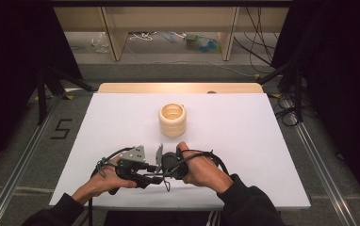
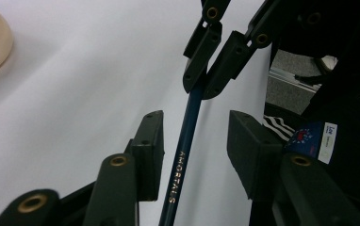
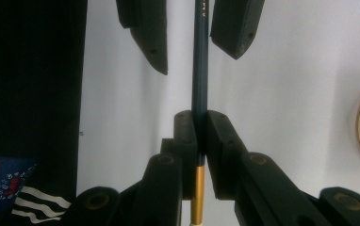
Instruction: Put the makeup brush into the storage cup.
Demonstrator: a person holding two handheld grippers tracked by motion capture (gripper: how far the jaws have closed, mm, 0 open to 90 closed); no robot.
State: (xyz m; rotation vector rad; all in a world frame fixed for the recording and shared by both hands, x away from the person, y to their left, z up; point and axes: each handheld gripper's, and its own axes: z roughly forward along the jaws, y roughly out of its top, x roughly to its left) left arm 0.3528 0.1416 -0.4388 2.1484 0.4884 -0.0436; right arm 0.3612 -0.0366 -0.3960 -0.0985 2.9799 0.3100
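pencil (image 3: 200, 70) pinched tight by right gripper (image 3: 200, 136), mid-frame; left gripper (image 2: 194, 141) spread wide around it, ready to take over.

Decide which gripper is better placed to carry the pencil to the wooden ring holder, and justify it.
Right: the right gripper is clamped on the pencil; the left gripper stands open around it.

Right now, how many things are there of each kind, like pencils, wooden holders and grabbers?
Dark blue pencil: 1, clamped in the right gripper, passing between the open jaws of the left gripper.
Pale wooden ridged holder: 1, standing on the white table.
Grippers: 2.
Total: 4 things.
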